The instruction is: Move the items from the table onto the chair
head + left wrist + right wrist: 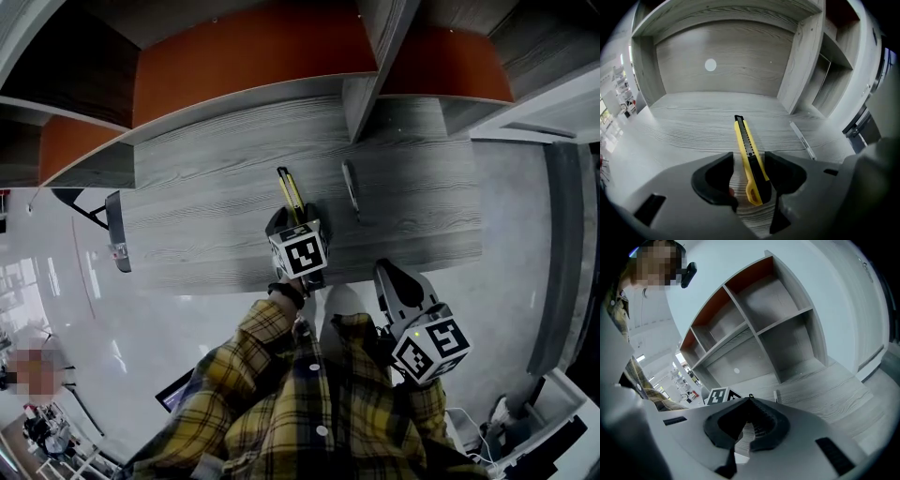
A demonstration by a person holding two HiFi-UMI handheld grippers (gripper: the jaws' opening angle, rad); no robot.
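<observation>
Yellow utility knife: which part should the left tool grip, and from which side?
Grip the rear handle of the yellow utility knife across its narrow width, coming from above. It lies flat on the table, lengthwise between the open jaws of the left tool, with its blade end pointing away.

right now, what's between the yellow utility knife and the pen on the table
Nothing: only bare grey tabletop lies between the utility knife and the pen, as the head view and the left gripper view both show.
</observation>
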